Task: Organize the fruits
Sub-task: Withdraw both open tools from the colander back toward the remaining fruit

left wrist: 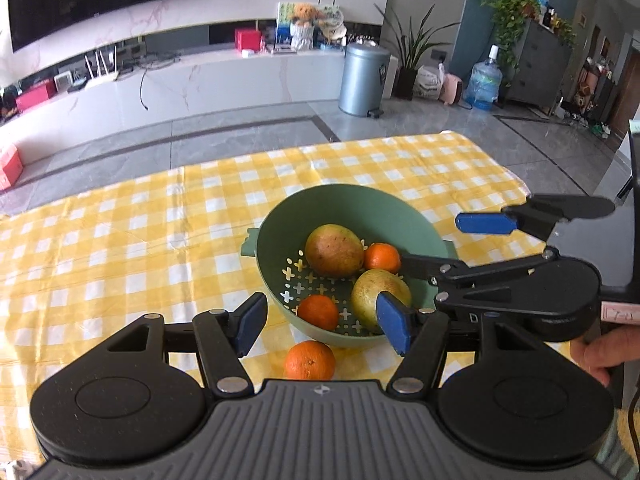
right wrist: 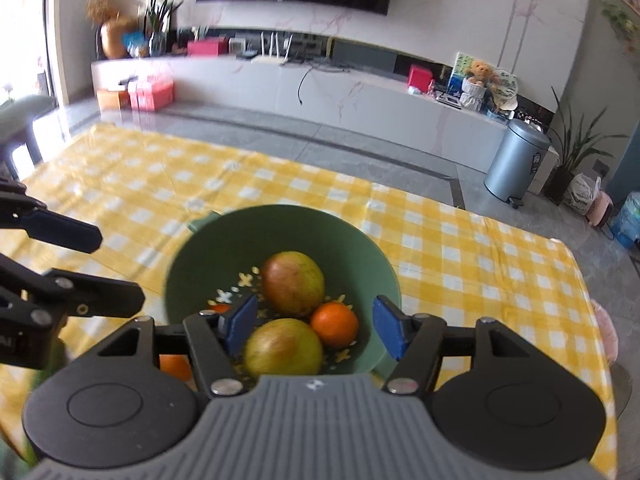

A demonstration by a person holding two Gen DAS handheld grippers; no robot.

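A green strainer bowl [left wrist: 320, 208] [right wrist: 280, 228] stands on the yellow checked cloth. In it lie two green-red fruits [left wrist: 334, 250] [left wrist: 376, 292] [right wrist: 292, 282] [right wrist: 284, 346] and two oranges [left wrist: 382, 258] [left wrist: 318, 312] [right wrist: 334, 324]. A third orange [left wrist: 310, 360] [right wrist: 174, 366] sits on the cloth just outside the bowl's near wall. My left gripper [left wrist: 323, 326] hovers open above the bowl's near rim, with nothing between its pads. My right gripper [right wrist: 315, 326] [left wrist: 452, 244] is open over the bowl's right side and holds nothing.
The table's far edge [left wrist: 280, 152] drops to a grey tiled floor. A hand [left wrist: 600, 356] grips the right tool's handle. A grey pedal bin [right wrist: 516, 160] and a white media bench stand far behind. A pink object [right wrist: 604, 332] lies at the table's right edge.
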